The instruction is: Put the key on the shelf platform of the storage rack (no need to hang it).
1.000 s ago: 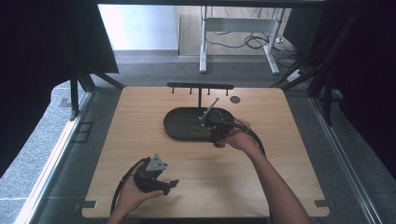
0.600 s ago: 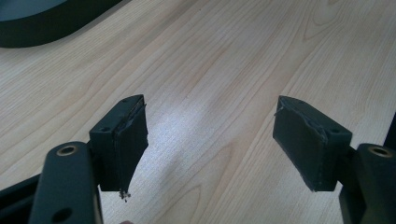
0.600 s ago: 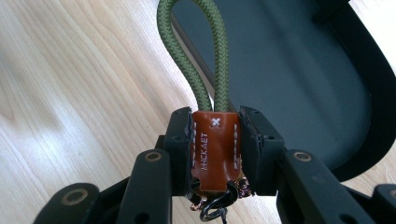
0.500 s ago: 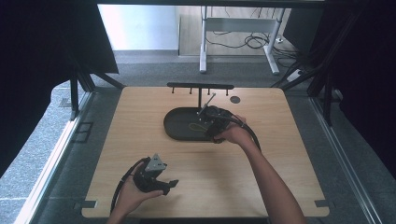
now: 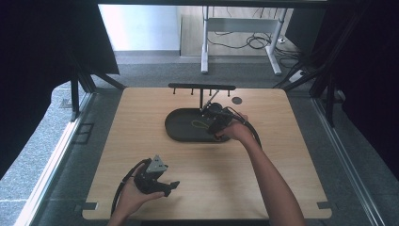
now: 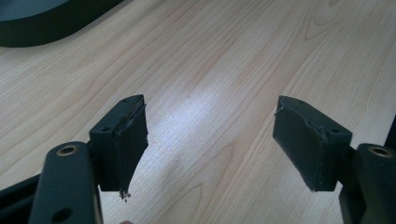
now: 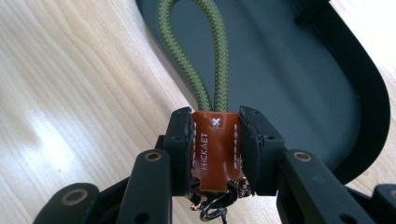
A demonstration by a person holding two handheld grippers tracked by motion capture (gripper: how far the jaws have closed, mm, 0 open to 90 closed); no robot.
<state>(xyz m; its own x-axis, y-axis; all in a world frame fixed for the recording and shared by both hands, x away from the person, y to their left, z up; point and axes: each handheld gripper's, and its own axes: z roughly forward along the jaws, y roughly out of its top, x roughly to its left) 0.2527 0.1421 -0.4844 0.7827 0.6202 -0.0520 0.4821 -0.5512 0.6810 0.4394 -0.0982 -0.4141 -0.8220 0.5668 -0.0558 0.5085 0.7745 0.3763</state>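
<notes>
A: Start at the left. What is the left gripper (image 5: 165, 186) doing?

B: It rests low on the wooden table (image 5: 141, 141), near the front edge and well apart from the black oval tray (image 5: 181, 134). Its jaws stand spread with nothing but bare wood between them.

A: And the tray itself?

B: It lies toward the far side of the table, in front of a black hook rack (image 5: 202, 87) that stands just behind it.

A: Then the right gripper (image 7: 215, 140)?

B: It hovers over the right end of the tray, its pads pinching a keychain (image 7: 215, 144) by its leather tab.

A: What does the keychain look like?

B: An olive-green braided cord loop (image 7: 194, 51) rises from a reddish-brown leather tab with white stitching and stamped letters. Dark wire or a ring hangs below the tab; I cannot tell which.

A: How should this step go?

B: I judge the loop is bound for a hook on the rack behind the tray. Keep the grip firm on the tab, hold the loop open and upright, approach a hook squarely, and release only once the cord sits over it.
</notes>
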